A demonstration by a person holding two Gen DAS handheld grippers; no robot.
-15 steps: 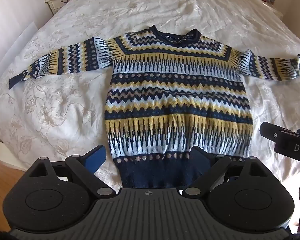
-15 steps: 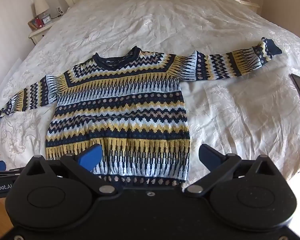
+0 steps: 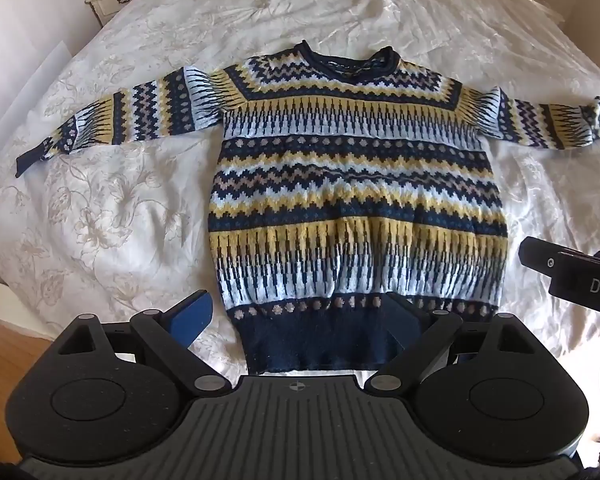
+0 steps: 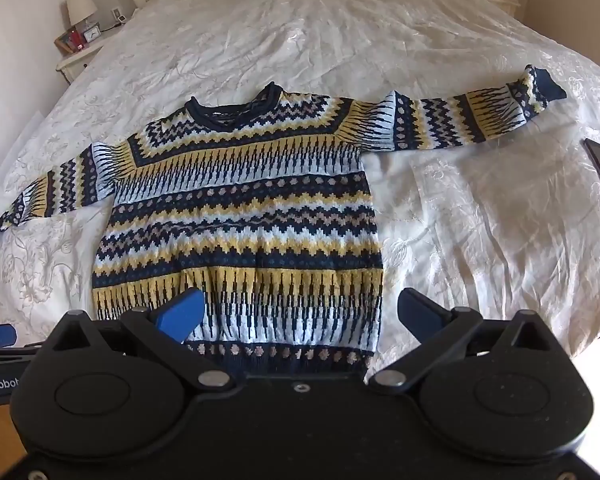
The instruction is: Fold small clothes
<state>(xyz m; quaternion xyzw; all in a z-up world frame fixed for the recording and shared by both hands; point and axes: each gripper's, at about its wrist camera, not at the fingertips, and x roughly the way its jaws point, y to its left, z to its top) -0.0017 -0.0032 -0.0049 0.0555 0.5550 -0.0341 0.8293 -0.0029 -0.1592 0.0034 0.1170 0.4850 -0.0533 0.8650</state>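
The navy, yellow and white patterned knitted sweater [image 3: 356,200] lies flat in the middle of the white floral bedspread [image 3: 100,216], both sleeves spread, with no fold made. The left gripper [image 3: 300,316] and the right gripper [image 4: 300,312] hang released above its hem, holding nothing.

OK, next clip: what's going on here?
A person holds a gripper in each hand above the near edge of a bed. A patterned knit sweater lies flat, front up, both sleeves spread out sideways. The left gripper and the right gripper hang open over its navy hem, holding nothing. No fold has been made yet.
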